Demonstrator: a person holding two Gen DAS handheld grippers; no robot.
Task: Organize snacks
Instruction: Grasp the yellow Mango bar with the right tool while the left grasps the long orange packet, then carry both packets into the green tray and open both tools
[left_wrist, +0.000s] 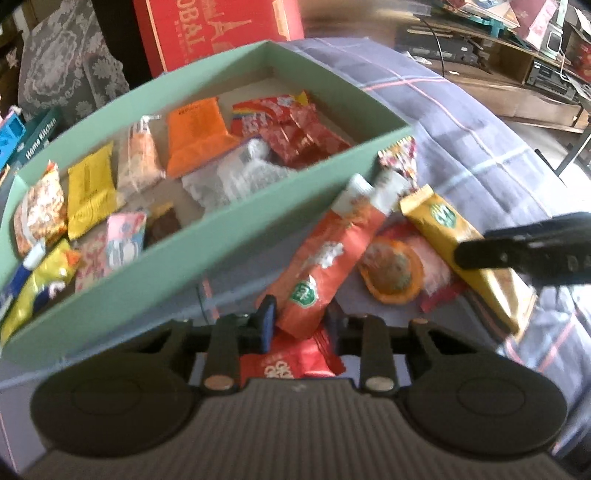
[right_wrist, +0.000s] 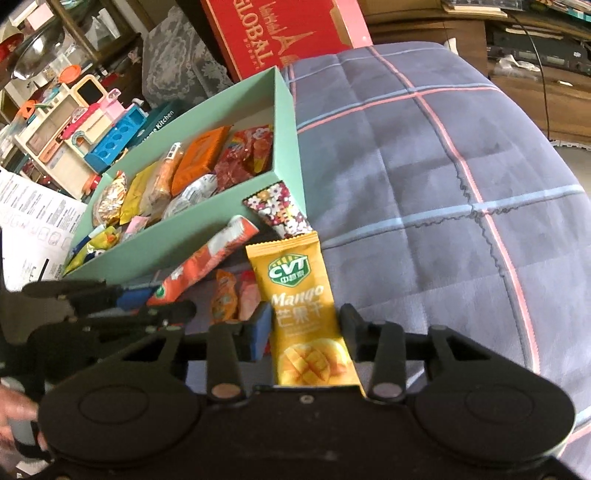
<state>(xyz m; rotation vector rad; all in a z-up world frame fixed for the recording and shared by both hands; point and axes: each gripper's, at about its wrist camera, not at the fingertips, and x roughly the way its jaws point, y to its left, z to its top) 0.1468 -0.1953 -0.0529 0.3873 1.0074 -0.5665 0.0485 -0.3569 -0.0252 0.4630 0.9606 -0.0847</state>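
A blue plaid quilt (right_wrist: 424, 184) fills the right and centre of both views, and on it, from upper centre to the left edge, sits a mint-green box (left_wrist: 236, 236) holding many snack packets, among them an orange pouch (left_wrist: 195, 136) and a yellow one (left_wrist: 88, 194). At the lower centre of the left wrist view the left gripper (left_wrist: 299, 317) has its jaws closed on the bottom end of a long red-orange packet (left_wrist: 325, 254) that leans against the box's near wall. At the lower centre of the right wrist view the right gripper (right_wrist: 306, 328) straddles the yellow mango packet (right_wrist: 304, 306), though whether its fingers press the packet I cannot tell.
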